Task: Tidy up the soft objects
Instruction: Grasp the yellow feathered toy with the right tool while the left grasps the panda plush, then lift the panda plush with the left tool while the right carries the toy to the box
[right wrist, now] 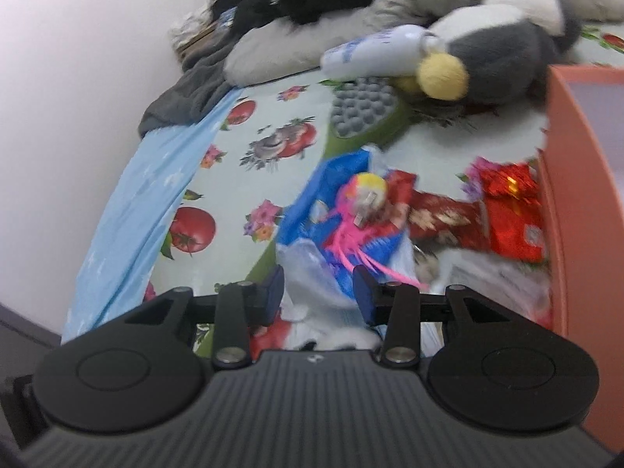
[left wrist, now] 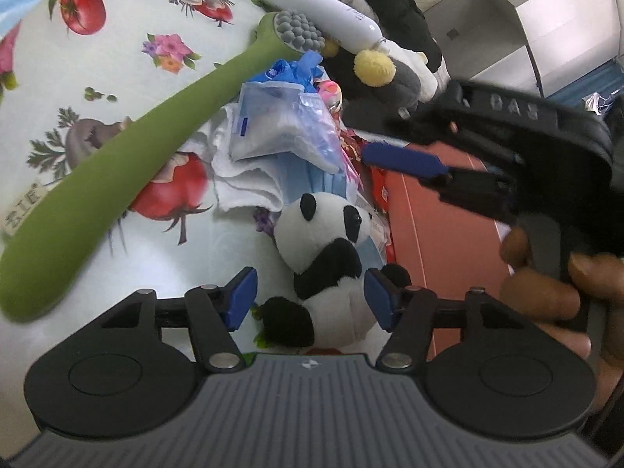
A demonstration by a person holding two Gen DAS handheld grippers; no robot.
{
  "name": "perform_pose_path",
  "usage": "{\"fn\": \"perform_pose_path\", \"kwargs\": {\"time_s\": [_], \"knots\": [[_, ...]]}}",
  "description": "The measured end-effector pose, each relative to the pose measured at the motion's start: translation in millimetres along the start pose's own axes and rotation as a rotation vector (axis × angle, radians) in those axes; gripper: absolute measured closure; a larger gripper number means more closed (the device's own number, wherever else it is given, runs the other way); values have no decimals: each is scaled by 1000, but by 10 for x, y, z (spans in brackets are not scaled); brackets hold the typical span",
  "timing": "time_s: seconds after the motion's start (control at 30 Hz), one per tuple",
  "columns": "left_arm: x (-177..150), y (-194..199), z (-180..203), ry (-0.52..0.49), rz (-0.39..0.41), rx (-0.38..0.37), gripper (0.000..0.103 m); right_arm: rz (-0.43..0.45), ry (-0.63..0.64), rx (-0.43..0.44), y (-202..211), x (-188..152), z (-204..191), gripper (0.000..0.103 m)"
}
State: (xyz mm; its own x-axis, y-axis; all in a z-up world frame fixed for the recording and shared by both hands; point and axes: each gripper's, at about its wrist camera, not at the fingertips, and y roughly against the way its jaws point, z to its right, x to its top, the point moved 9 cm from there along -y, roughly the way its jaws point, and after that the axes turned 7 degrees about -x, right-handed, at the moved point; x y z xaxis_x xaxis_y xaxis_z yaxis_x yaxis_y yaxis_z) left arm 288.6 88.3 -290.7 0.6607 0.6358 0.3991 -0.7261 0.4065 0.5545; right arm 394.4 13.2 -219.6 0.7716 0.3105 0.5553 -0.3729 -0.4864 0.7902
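1. Panda (left wrist: 329, 257), a small plush, lies on the fruit-print sheet (left wrist: 128, 66) at 6 o'clock in the left wrist view, just left of the orange box (left wrist: 440, 234), head toward 12.
2. The left gripper (left wrist: 311, 296) straddles the panda's lower body with its jaws open; the blue pads stand at either flank, and I cannot tell whether the right one already touches a black paw. No grip is made yet.
3. The right gripper (right wrist: 318, 292) hangs over a heap of plastic bags (right wrist: 312, 273) with its jaws partly open. White wrapping lies between them, but that view is blurred and I cannot tell whether the pads press on it.
4. The likely step is closing the left jaws on the panda, then carrying it to the box at 3 o'clock.
5. Risk: the jaws sit low on the toy, near its legs. A pinch on one paw alone could let the body swing or slip out when lifted.
6. Risk: the panda rests partly on a blue mask (left wrist: 323, 183) and a white cloth (left wrist: 241, 183) at 12 o'clock. Closing too deep could catch these and drag them along.
7. Risk: the right gripper crosses the left view at 2 o'clock, near the box. Both hands work in the same crowded patch, so they could knock together.
8. Risk: the green massager (left wrist: 128, 163) lies from 8 to 12 o'clock, near the left pad; a sideways sweep could nudge it.
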Motion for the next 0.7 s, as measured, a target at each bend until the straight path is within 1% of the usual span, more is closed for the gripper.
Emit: {"fn": "perform_pose_path", "kwargs": {"time_s": [0.07, 0.23, 0.27, 0.3, 0.33, 0.43, 0.47, 0.53, 0.57, 0.6, 0.7], "knots": [[8, -63, -20, 17, -9, -13, 42, -12, 15, 13, -81, 40, -33, 59], [25, -170, -54, 56, -15, -59, 47, -54, 73, 31, -317, 64, -120, 59], [32, -187, -54, 66, -15, -71, 51, -64, 84, 32, -360, 55, -132, 60], [38, -204, -49, 76, -14, -86, 53, -74, 96, 32, -397, 44, -148, 61], [40, -215, -37, 78, -14, -97, 57, -79, 99, 28, -422, 40, -148, 66], [46, -246, 3, 66, -12, -94, 60, -78, 100, 26, -433, 48, -132, 74], [49, -247, 16, 62, -11, -93, 61, -72, 100, 27, -408, 58, -128, 75], [45, -226, 26, 60, -6, -89, 62, -53, 103, 26, -349, 77, -136, 81], [42, -211, 27, 59, -3, -87, 63, -44, 104, 25, -306, 84, -136, 87], [36, -192, 26, 58, -1, -81, 64, -38, 104, 25, -263, 87, -135, 90], [24, -85, 34, 43, 10, -57, 65, -20, 106, 22, -139, 79, -127, 91]]}}
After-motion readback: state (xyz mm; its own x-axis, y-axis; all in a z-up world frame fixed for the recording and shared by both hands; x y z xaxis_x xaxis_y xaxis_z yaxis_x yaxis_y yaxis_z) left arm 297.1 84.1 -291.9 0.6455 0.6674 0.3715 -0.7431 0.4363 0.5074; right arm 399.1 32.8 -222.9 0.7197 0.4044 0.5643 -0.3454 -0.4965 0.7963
